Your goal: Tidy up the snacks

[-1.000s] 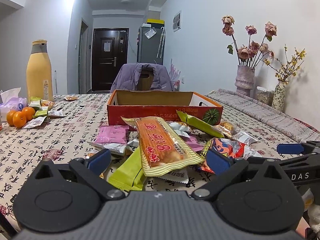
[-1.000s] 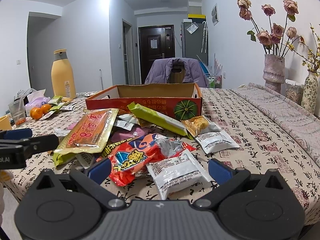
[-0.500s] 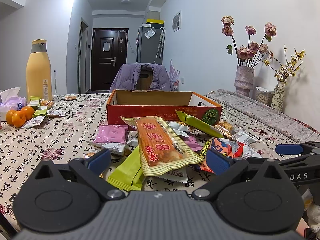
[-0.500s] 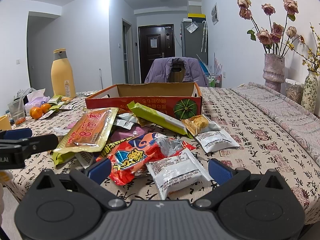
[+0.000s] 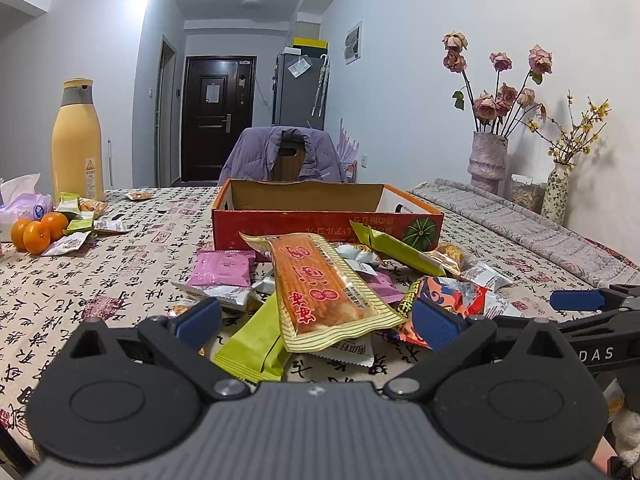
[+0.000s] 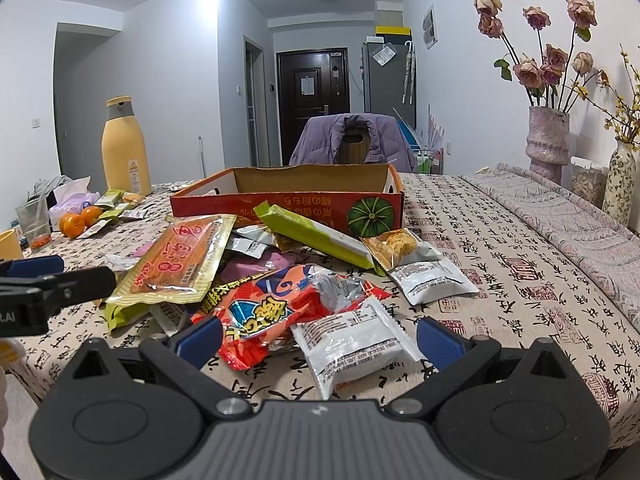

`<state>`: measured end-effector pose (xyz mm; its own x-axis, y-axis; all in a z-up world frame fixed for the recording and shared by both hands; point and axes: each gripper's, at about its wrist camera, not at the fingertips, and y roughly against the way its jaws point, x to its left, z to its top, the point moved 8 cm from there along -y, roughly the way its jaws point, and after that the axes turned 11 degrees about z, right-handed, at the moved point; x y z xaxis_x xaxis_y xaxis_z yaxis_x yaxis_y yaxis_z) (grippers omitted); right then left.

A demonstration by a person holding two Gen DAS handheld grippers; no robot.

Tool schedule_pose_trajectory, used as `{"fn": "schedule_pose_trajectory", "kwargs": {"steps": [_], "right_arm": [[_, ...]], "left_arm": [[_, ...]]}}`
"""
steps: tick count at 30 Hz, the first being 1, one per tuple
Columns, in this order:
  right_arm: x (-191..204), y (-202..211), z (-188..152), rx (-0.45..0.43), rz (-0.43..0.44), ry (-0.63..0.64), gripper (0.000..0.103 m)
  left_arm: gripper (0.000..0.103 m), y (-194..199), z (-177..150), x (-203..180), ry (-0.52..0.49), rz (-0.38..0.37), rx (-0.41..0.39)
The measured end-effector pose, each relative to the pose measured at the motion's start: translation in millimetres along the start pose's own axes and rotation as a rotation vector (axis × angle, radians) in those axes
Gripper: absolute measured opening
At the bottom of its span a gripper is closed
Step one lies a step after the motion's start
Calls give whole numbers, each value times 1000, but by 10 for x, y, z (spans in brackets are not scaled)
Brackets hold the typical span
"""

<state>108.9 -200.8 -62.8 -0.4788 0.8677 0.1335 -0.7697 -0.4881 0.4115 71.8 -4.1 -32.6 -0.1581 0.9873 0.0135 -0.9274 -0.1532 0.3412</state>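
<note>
A heap of snack packets lies on the table in front of an open orange cardboard box [image 5: 320, 216] [image 6: 288, 208]. On top is a long orange-and-gold packet [image 5: 320, 284] [image 6: 176, 264]. Beside it lie a red packet [image 6: 272, 304] [image 5: 444, 300], a white packet [image 6: 352, 344], a green packet [image 6: 312, 236] and a pink packet [image 5: 222, 268]. My left gripper [image 5: 316, 320] is open and empty, just short of the orange packet. My right gripper [image 6: 318, 338] is open and empty, just short of the red and white packets.
A yellow bottle [image 5: 76, 140], oranges [image 5: 38, 230], tissues and several small packets sit at the far left. Two vases of flowers [image 6: 548, 144] stand at the right by the wall. A chair with a purple jacket [image 5: 282, 156] stands behind the box.
</note>
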Motion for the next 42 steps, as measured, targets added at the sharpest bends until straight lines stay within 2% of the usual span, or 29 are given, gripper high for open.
{"fn": "schedule_pose_trajectory", "kwargs": {"steps": [21, 32, 35, 37, 41, 42], "right_arm": [[-76, -46, -43, 17, -13, -1, 103], [-213, -290, -67, 101, -51, 83, 103], [-252, -371, -77, 121, -51, 110, 100], [-274, -420, -83, 133, -31, 114, 94], [-329, -496, -95, 156, 10, 93, 75], [-332, -498, -91, 153, 23, 83, 74]], "left_arm": [[103, -34, -3, -1, 4, 0, 9], [103, -132, -46, 41, 14, 11, 36], [103, -161, -64, 59, 15, 16, 46], [103, -178, -76, 68, 16, 19, 53], [103, -213, -96, 84, 15, 26, 65], [103, -218, -103, 94, 15, 28, 67]]}}
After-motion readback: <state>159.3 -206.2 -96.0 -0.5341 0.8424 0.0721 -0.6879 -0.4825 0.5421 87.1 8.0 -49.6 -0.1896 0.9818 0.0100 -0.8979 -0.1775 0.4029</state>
